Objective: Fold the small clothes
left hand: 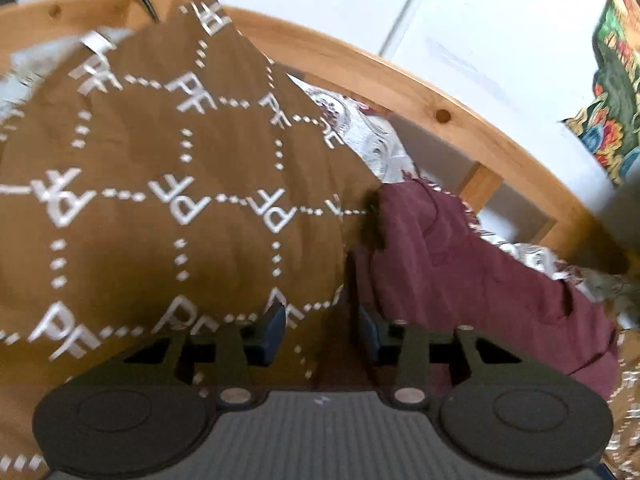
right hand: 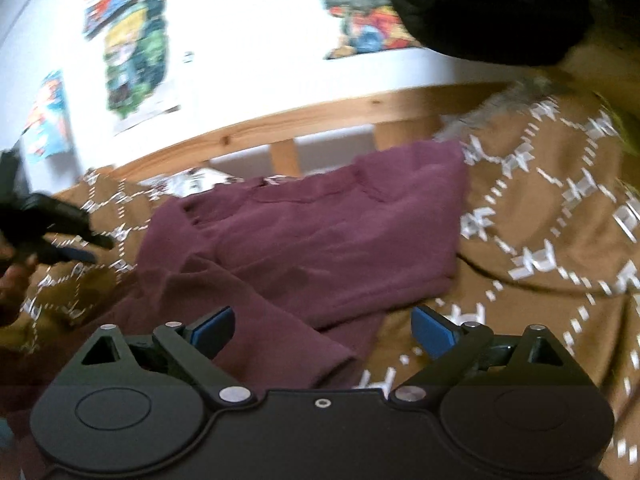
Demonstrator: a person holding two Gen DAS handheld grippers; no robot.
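Note:
A maroon garment (right hand: 320, 240) lies partly folded on a brown blanket (right hand: 560, 260) with white "PF" lettering; one sleeve trails toward the near left. My right gripper (right hand: 322, 330) is open just above the garment's near edge, holding nothing. My left gripper (left hand: 322, 328) is open and empty, hovering over the seam where the brown blanket (left hand: 160, 200) meets the maroon garment (left hand: 480, 272). The left gripper also shows in the right wrist view (right hand: 72, 252) at the far left, beside the garment. Both views are motion-blurred.
A wooden bed rail (right hand: 280, 120) runs behind the garment, also in the left wrist view (left hand: 440, 96). A white wall carries colourful posters (right hand: 132, 56). A patterned white cloth (left hand: 360, 128) peeks out behind the blanket. A dark bulky shape (right hand: 500, 8) is at top right.

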